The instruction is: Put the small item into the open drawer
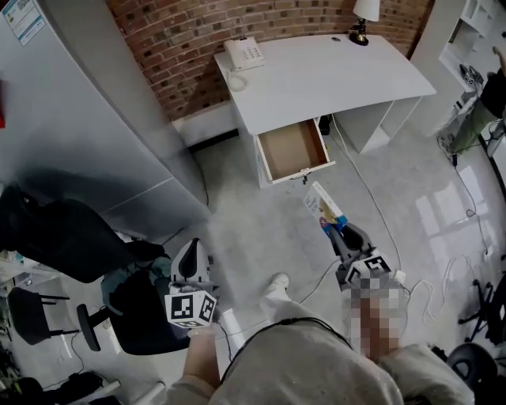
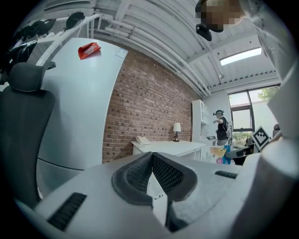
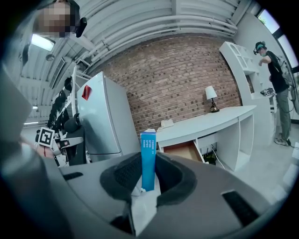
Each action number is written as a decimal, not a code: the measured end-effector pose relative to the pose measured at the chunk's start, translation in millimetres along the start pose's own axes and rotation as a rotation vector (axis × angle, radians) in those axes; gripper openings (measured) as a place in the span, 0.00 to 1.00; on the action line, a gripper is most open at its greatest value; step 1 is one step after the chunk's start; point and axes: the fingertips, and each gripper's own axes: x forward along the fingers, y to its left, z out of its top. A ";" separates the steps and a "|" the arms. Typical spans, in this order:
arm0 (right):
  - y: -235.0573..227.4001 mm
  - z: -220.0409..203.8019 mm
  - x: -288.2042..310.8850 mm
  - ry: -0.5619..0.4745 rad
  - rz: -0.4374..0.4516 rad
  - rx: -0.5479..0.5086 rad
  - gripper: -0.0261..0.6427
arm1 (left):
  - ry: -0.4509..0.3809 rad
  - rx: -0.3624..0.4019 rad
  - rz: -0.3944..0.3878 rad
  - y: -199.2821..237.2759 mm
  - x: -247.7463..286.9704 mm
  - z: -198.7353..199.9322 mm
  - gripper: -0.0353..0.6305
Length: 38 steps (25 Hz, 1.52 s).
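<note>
A small blue and white box (image 3: 148,159) stands upright between the pads of my right gripper (image 3: 148,164), which is shut on it. From the head view the box (image 1: 322,207) sticks out ahead of the right gripper (image 1: 338,229), over the floor a little short of the open drawer (image 1: 292,149). The drawer (image 3: 184,150) hangs pulled out of the white desk (image 1: 316,75), and its brown inside looks bare. My left gripper (image 1: 192,247) is lower left, beside a chair. Its jaws (image 2: 152,156) meet at the tips with nothing between them.
A tall grey cabinet (image 1: 95,119) stands on the left. A black office chair (image 1: 118,308) is beside the left gripper. A phone (image 1: 245,54) and a lamp (image 1: 364,16) sit on the desk. Cables (image 1: 371,198) trail over the floor. Another person (image 3: 276,70) stands by the shelves.
</note>
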 end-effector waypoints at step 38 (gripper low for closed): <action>-69.8 -19.5 195.7 0.213 -0.156 0.141 0.17 | 0.151 0.035 -0.314 6.3 294.9 -43.5 0.06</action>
